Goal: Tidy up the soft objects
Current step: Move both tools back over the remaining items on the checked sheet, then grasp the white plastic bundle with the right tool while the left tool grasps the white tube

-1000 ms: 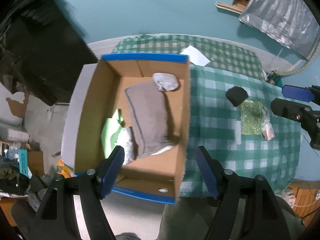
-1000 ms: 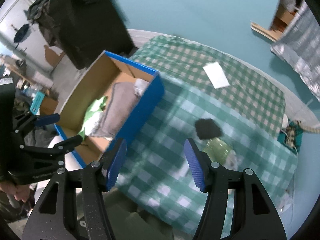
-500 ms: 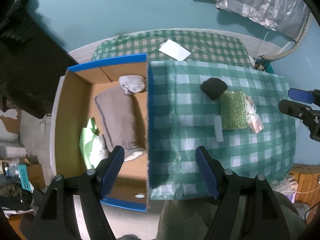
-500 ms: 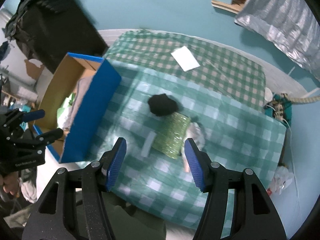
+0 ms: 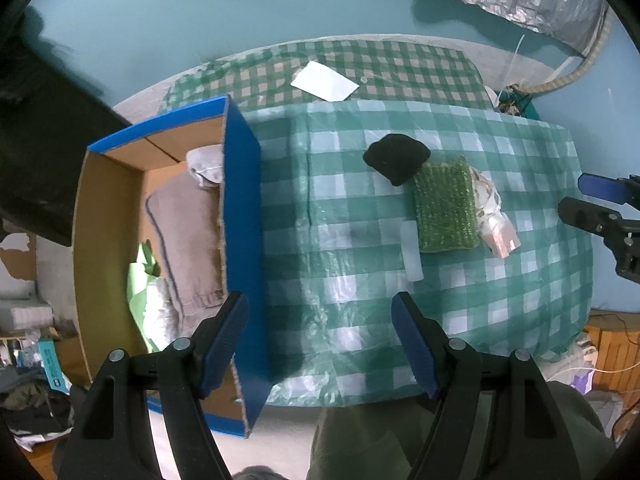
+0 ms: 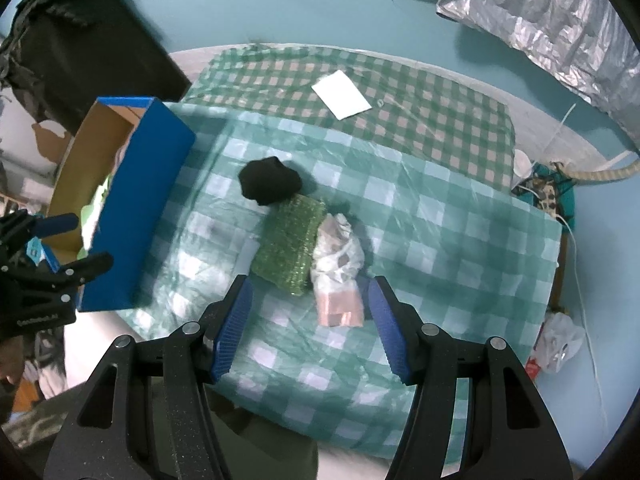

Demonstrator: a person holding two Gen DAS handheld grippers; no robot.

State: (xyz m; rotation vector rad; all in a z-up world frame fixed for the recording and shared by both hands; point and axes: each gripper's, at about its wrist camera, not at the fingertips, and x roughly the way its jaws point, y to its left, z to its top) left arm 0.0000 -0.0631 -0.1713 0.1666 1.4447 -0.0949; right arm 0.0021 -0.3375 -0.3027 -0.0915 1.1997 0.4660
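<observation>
A black soft bundle [image 5: 396,156] [image 6: 270,186], a green glittery pad [image 5: 446,208] [image 6: 290,250] and a clear plastic bag with a pinkish piece inside [image 5: 494,220] [image 6: 338,264] lie together on the green checked tablecloth [image 5: 340,264]. My left gripper [image 5: 320,304] hangs open over bare cloth beside the box, holding nothing. My right gripper [image 6: 310,286] is open above the near ends of the pad and bag, its pads apart from them. The blue-sided cardboard box [image 5: 240,208] [image 6: 136,208] holds a grey towel [image 5: 188,240], a pale rolled bundle [image 5: 204,164] and a green cloth [image 5: 140,276].
A white paper sheet [image 5: 324,82] [image 6: 340,94] lies on the far part of the table. A small white strip [image 5: 412,252] sits left of the pad. Silver foil sheeting [image 6: 540,8] hangs at the back right. Clutter and cables lie on the floor at the right.
Both grippers have swung from over the box to the right and lower, over the table. The pad and bag now sit between the right fingers in view. The jaws kept their width.
</observation>
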